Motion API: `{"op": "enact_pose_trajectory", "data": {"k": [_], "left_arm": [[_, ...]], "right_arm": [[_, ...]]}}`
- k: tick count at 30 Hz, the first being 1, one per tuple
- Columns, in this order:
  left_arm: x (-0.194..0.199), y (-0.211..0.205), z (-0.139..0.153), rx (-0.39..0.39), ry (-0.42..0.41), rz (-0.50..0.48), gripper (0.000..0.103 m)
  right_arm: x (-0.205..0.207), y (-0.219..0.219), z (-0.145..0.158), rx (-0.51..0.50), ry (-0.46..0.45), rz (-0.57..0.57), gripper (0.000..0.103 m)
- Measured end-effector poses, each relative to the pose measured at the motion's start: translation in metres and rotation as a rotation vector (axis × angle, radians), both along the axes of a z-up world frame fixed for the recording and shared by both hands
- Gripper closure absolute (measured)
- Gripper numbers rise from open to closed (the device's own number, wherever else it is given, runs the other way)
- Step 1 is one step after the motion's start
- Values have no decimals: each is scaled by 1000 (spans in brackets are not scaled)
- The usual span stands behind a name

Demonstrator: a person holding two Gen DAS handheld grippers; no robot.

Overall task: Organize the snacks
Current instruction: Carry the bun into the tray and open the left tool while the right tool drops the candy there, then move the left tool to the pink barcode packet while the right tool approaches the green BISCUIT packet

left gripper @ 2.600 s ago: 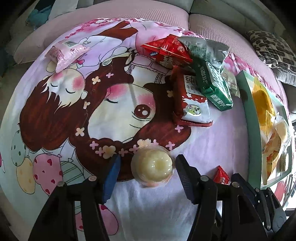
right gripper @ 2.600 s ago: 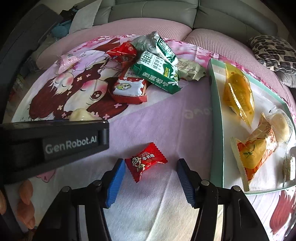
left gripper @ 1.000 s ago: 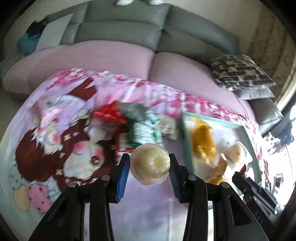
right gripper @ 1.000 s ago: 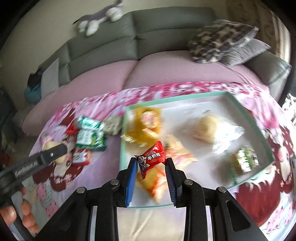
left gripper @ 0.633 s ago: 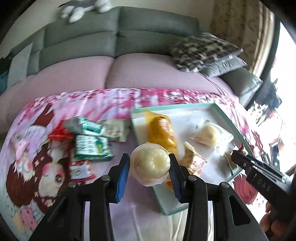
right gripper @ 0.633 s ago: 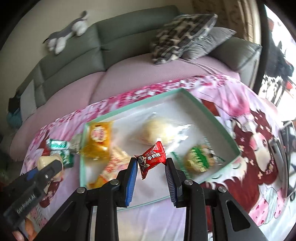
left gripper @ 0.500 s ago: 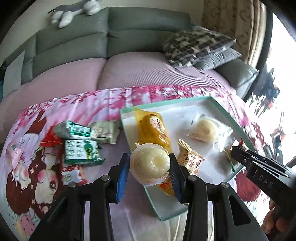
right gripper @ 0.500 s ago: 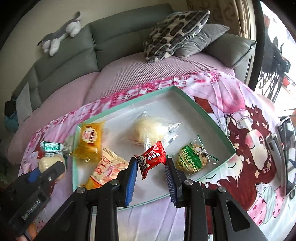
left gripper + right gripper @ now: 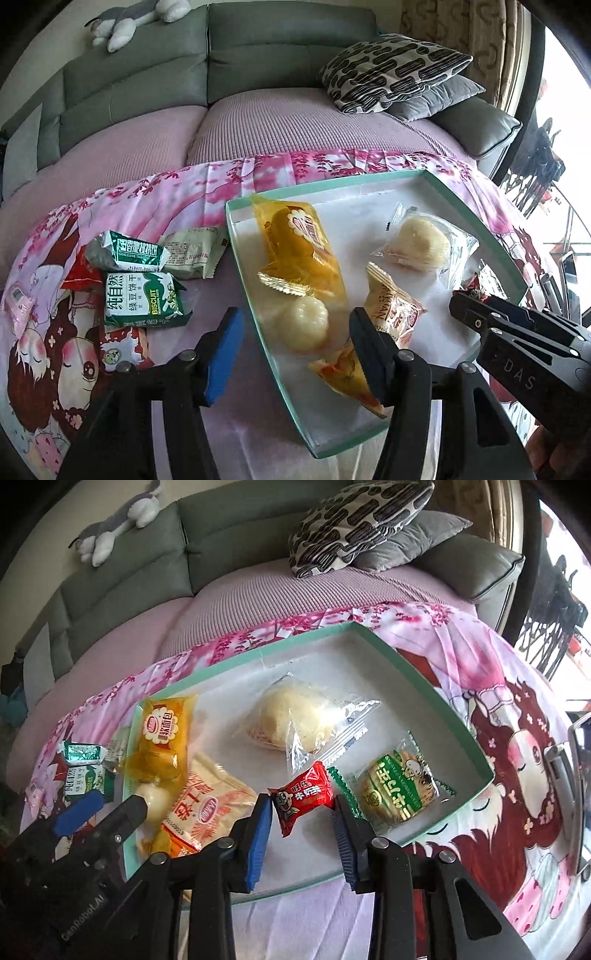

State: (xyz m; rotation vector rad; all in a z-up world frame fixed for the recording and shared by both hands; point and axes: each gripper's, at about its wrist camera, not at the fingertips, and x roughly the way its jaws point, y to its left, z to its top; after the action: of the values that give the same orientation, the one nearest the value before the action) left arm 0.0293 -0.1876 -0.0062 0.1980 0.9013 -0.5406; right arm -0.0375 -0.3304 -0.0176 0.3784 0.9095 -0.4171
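Observation:
A teal-rimmed white tray [image 9: 236, 236] [image 9: 476, 749] lies on a pink cartoon cloth. My left gripper [image 9: 295, 339] is open above the tray's near left part. A pale jelly cup [image 9: 308, 323] [image 9: 153, 805] lies in the tray between and beyond its jaws, beside a yellow bread packet [image 9: 299, 251]. My right gripper [image 9: 301, 808] stands over the tray's front, jaws touching a small red candy packet [image 9: 303, 797]; whether they still grip it is unclear. Its tip also shows in the left wrist view [image 9: 476, 317].
In the tray lie a clear-wrapped bun [image 9: 295, 712], a green cracker packet [image 9: 395, 794] and an orange-white packet [image 9: 207, 805]. Left of the tray on the cloth lie green biscuit packets [image 9: 142, 299], a grey packet [image 9: 192, 251] and red packets [image 9: 83, 275]. A sofa with cushions [image 9: 391, 70] stands behind.
My left gripper has opened and the jelly cup now lies in the tray. My right gripper has lowered the red candy packet toward the tray floor and widened slightly.

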Motion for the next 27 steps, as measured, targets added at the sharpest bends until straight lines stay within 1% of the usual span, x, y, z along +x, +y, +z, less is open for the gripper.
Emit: {"op": "enact_pose_trajectory", "data": {"k": [2,4,5,6,7,9,12,13,16,17,19,21,23,25,27], "left_arm": [[-1,3,3,-13,-1,7,42],[1,8,6,-22,-7,19,41],[2,11,8,-26,-11,33,40],[3,16,10,-33,-12,54,35],[5,21,11,-42,-7,72,31],[12,33,10,-66,25,119,27],[24,53,4,-95,91,203,27],[27,60,1,-97,109,231,27],[36,79,-9,-76,155,333,27],[38,84,-12,-59,165,371,26],[42,97,-18,-23,176,449,19],[44,109,-22,3,176,519,18],[46,119,-23,12,171,561,17],[48,128,-23,22,160,595,12],[49,135,-21,38,144,621,10]], "right_arm": [[-1,1,2,-8,1,-2,62],[-1,1,3,-14,2,-7,53],[-1,1,3,-18,4,-11,43],[-1,1,3,-23,7,-14,36],[0,2,4,-28,9,-14,33],[2,5,5,-51,17,-10,24],[5,10,6,-72,22,4,16],[5,12,6,-76,22,9,15],[8,17,7,-96,22,24,7],[8,19,8,-104,20,27,1],[9,22,10,-117,8,35,0],[10,25,11,-120,0,49,0],[11,27,12,-122,-5,52,0],[11,29,13,-127,-14,53,0],[10,31,15,-127,-27,50,0]]}}
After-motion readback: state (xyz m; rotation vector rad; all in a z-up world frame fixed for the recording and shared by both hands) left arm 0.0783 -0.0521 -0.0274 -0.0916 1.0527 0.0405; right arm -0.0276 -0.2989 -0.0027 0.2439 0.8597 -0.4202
